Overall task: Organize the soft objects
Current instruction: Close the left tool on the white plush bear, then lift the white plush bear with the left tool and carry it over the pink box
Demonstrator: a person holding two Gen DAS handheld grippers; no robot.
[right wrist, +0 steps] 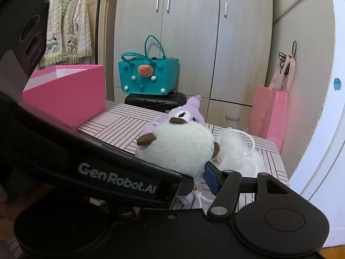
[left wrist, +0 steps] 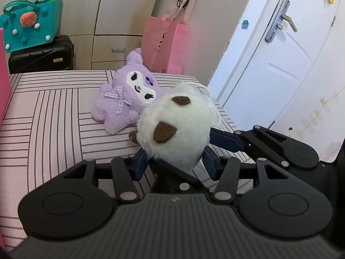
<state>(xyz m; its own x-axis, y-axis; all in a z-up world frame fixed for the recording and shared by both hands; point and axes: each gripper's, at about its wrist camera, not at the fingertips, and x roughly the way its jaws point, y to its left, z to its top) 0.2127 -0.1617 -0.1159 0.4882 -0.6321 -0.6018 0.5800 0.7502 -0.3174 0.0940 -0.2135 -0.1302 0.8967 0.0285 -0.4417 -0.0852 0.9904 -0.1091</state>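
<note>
A round white plush toy [left wrist: 179,125] with brown felt ears is held just above the striped tabletop [left wrist: 54,118]. My left gripper [left wrist: 174,161] is shut on it, its blue pads pressing the lower sides. My right gripper [left wrist: 198,153] comes in from the right, one blue pad on the toy's right side and the other finger beneath it. In the right wrist view the white plush toy [right wrist: 176,149] rests against the one visible pad of the right gripper [right wrist: 183,172]; the left gripper's black housing [right wrist: 107,172] hides the other finger. A purple plush [left wrist: 120,99] lies behind.
A white fluffy mesh item with a cord [right wrist: 235,151] lies by the table's right edge. A pink open box [right wrist: 64,90] stands at the left. A teal felt bag [right wrist: 148,75] sits on a black case, a pink paper bag [right wrist: 269,112] leans on the cupboard, and a white door [left wrist: 280,54] is at the right.
</note>
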